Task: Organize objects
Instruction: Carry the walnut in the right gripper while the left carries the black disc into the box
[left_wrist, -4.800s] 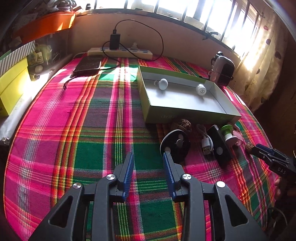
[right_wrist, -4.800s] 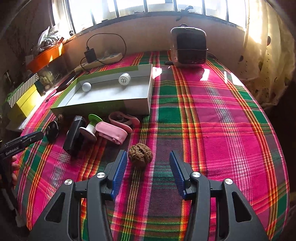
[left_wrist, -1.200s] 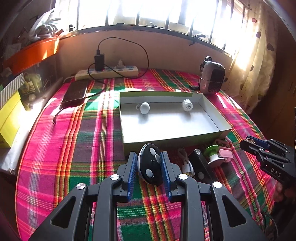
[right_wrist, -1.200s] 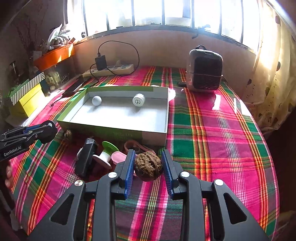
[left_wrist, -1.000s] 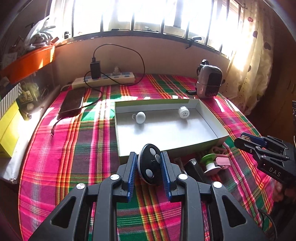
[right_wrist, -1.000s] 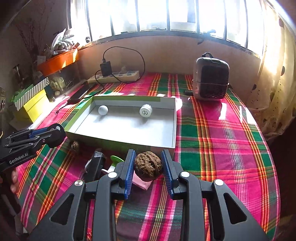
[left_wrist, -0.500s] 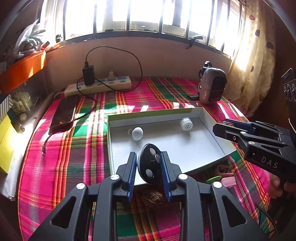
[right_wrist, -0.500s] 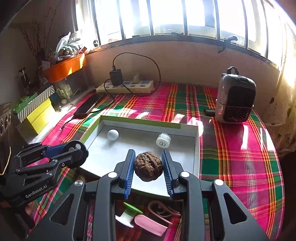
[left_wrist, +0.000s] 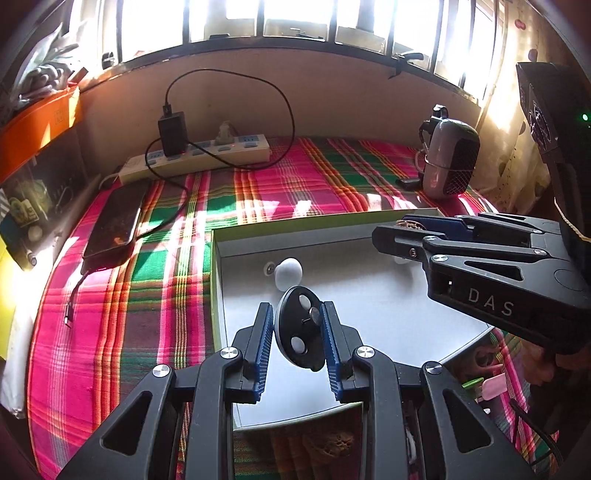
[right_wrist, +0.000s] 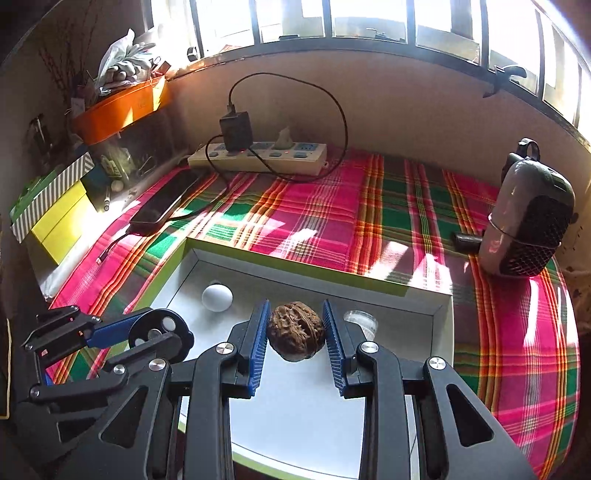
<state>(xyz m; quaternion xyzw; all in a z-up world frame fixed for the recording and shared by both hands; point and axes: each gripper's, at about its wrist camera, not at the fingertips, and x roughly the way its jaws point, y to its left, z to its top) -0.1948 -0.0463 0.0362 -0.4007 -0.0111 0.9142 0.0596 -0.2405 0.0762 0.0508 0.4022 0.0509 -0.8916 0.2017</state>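
Note:
My left gripper (left_wrist: 297, 332) is shut on a black disc with round holes (left_wrist: 300, 334), held on edge above the near left part of the green-rimmed white box (left_wrist: 384, 299). My right gripper (right_wrist: 296, 330) is shut on a brown walnut (right_wrist: 296, 331), hanging over the same box (right_wrist: 314, 402). Each gripper shows in the other's view: the right gripper (left_wrist: 397, 230) over the box's far right, the left gripper with the black disc (right_wrist: 157, 332) at the box's left edge. A white ball (left_wrist: 289, 271) and a white round cap (right_wrist: 361, 322) lie inside the box.
A second walnut (left_wrist: 334, 445), a pink object (left_wrist: 493, 387) and a green piece (left_wrist: 472, 383) lie on the plaid cloth in front of the box. A small heater (right_wrist: 526, 229) stands right, a power strip (right_wrist: 258, 155) and phone (right_wrist: 166, 205) at the back left.
Both grippers have carried their objects forward from the cloth to above the box. The walnut and the disc stay gripped throughout.

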